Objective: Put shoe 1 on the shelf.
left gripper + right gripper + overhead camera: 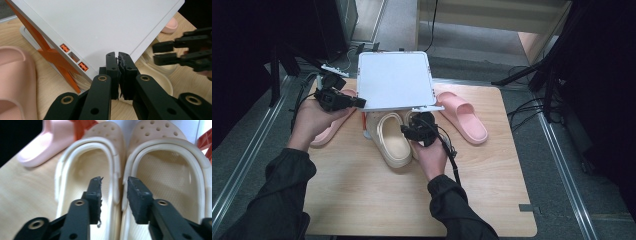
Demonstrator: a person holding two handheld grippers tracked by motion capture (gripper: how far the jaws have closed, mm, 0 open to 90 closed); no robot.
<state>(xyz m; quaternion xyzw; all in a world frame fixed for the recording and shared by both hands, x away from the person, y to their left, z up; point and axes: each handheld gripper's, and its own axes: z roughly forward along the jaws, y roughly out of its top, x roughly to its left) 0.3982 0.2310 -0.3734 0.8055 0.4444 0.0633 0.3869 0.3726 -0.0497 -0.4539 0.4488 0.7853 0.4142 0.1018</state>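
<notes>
Spreading across the middle of the high view, the wooden desk [377, 195] carries a white folding rack [394, 80] at the upper centre, its flat top tilted over orange cross-legs [53, 57]. Two pink slides lie at either side, the left pink slide [329, 127] and the right pink slide [464, 117]. A pair of cream clogs [392, 140] sits at the centre, toes tucked under the rack's front edge.

The left gripper [118, 56] has its fingers together, seemingly pinching the rack's near corner, though the contact itself is hard to read. The right gripper [114, 185] hovers with fingers apart, straddling the two inner walls where the clogs meet.

A likely risk: if the left grip on that thin edge slips, the rack could drop onto the clogs' toes. Closing the right fingers may also catch both clogs' inner walls, or only one.
</notes>
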